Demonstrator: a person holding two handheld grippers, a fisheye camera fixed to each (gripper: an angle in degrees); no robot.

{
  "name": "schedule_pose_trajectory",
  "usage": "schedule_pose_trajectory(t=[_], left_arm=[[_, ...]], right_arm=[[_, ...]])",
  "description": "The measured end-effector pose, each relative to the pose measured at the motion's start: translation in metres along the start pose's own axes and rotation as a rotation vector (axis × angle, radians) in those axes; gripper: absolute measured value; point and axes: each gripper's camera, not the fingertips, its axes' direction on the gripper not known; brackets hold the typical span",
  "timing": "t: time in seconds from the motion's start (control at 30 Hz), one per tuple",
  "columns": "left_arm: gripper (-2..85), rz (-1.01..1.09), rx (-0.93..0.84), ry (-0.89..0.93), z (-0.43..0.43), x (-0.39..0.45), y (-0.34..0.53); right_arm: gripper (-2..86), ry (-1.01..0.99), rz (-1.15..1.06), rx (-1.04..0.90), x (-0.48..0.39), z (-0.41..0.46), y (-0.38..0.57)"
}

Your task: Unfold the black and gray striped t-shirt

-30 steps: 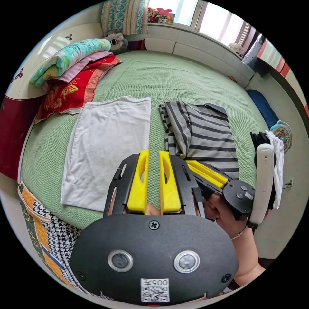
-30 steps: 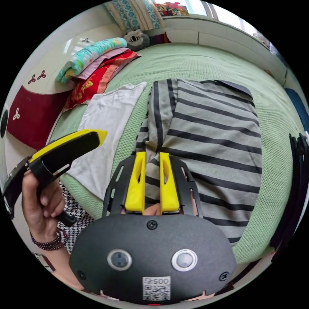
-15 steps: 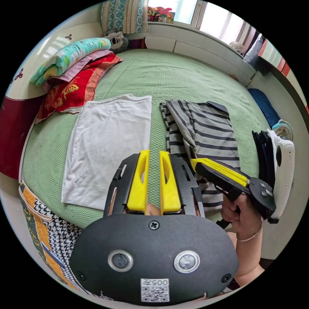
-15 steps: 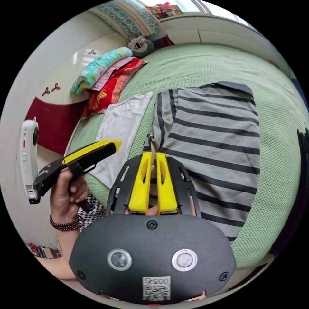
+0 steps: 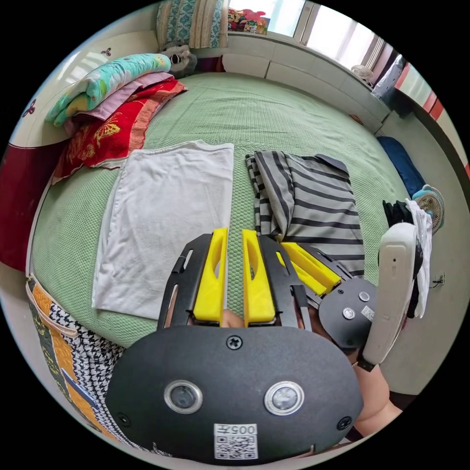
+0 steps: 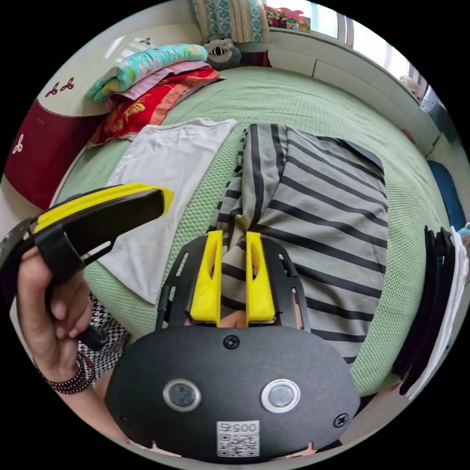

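You're in a home bedroom: a wide bed point(image 5: 274, 112) with a green textured cover spreads before you, folded quilts point(image 5: 105, 105) stacked at its corner near 10 o'clock, a plush toy point(image 5: 178, 51) beside a patterned pillow point(image 5: 193, 22) toward 11, and a bright window point(image 5: 313, 29) above a white ledge at 1 o'clock.

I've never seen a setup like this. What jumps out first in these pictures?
The yellow-jawed right gripper stands out first, poised with jaws apart over the near edge of the folded black and gray striped t-shirt on the green bed. Beside the shirt lies a flat white cloth, with the left gripper above its near side. Bright folded blankets are stacked at the headboard.
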Motion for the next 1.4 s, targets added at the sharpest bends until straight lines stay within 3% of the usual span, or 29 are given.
schedule_pose_trajectory(t=[0.27,0.73,1.03,1.4], left_arm=[[6.3,0.010,0.007,-0.015,0.004,0.003,-0.007],[6.5,0.125,-0.067,0.047,0.031,0.032,-0.019],[6.4,0.227,-0.103,0.111,0.042,0.057,-0.025],[4.8,0.191,-0.104,0.108,0.043,0.052,-0.028]], right_arm=[[-1.1,-0.224,0.068,0.015,0.052,-0.032,0.001],[-1.2,-0.358,0.168,0.052,0.121,-0.066,0.015],[0.0,-0.341,0.121,0.050,0.133,-0.073,0.018],[7.5,-0.312,0.077,0.045,0.142,-0.084,0.023]])
